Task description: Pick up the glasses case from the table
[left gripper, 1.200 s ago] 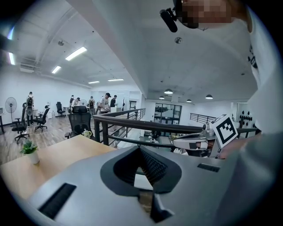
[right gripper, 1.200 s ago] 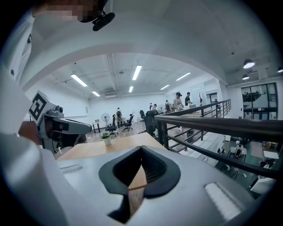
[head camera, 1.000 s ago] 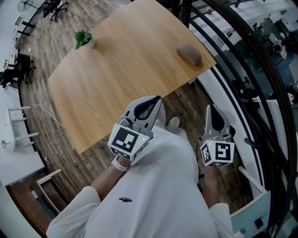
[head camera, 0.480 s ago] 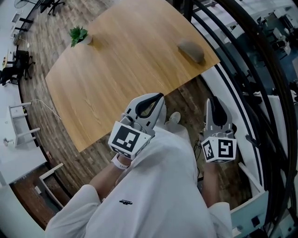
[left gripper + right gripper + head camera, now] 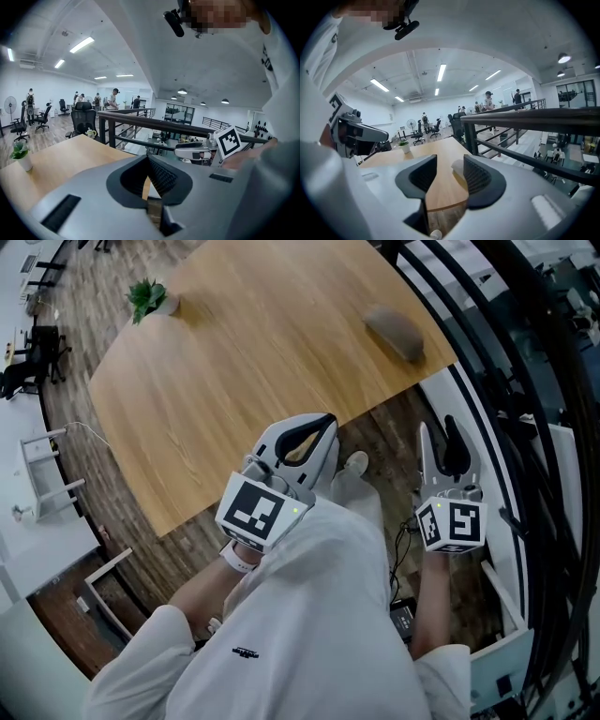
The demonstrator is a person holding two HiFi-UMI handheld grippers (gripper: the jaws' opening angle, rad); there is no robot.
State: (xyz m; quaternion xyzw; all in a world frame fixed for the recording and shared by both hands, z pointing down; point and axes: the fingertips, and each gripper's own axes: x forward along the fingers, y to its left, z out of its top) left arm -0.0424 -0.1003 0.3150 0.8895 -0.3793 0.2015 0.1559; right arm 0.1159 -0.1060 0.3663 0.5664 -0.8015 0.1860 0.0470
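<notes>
The glasses case (image 5: 394, 332), a grey-brown oblong, lies near the far right corner of the wooden table (image 5: 234, 362). Both grippers hang short of the table's near edge, far from the case. My left gripper (image 5: 321, 425) is shut, its tips meeting with nothing in them (image 5: 147, 157). My right gripper (image 5: 441, 432) is over the floor to the right of the table. Its jaws are opening, with nothing between them (image 5: 450, 161). In the right gripper view the case (image 5: 457, 167) shows far off, partly hidden by the right jaw.
A small potted plant (image 5: 148, 298) stands at the table's far left corner. A black railing (image 5: 497, 352) runs close along the table's right side. The person's shoe (image 5: 354, 463) is on the plank floor below the grippers. Office chairs and people stand far behind.
The right gripper's jaws, shut a second ago, now stand apart. Both grippers have shifted a little towards the table edge. The case has not moved.
</notes>
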